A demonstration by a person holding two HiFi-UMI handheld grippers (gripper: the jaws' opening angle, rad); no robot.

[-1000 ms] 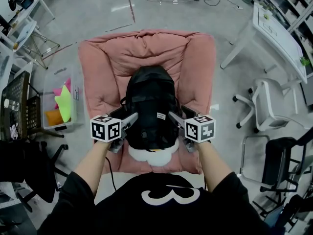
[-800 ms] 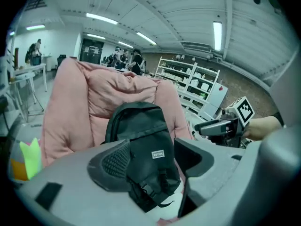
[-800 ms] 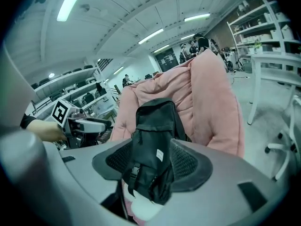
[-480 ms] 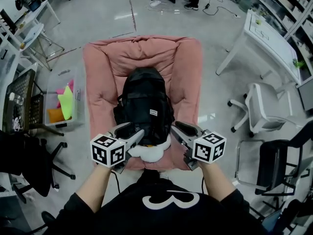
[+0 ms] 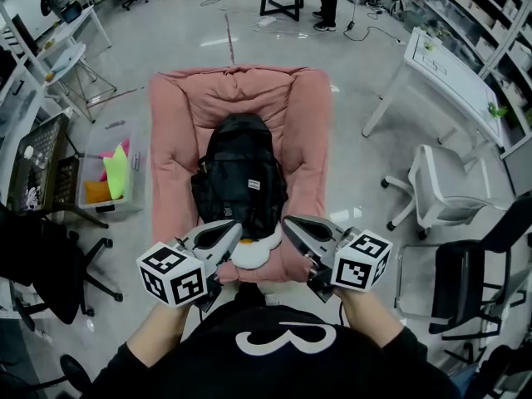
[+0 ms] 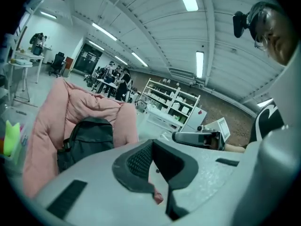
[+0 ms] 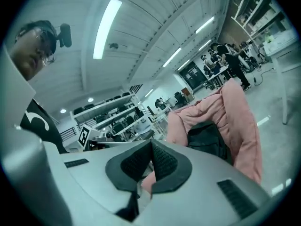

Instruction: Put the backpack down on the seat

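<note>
Close in, both grippers are pressed fully together with nothing between them: the left gripper and right gripper sit side by side, tips pointing forward. Between the tips, a white cushion edge peeks out at the near end of the seat. Beyond it the backpack lies ahead of both pairs of jaws and centred between them, so neither hand is clearly nearer. Its long axis runs straight away from the jaws, bottom end near, rounded top far. It is black, soft and full-looking, with a small white label on its front. It rests in the hollow of the pink padded seat.
</note>
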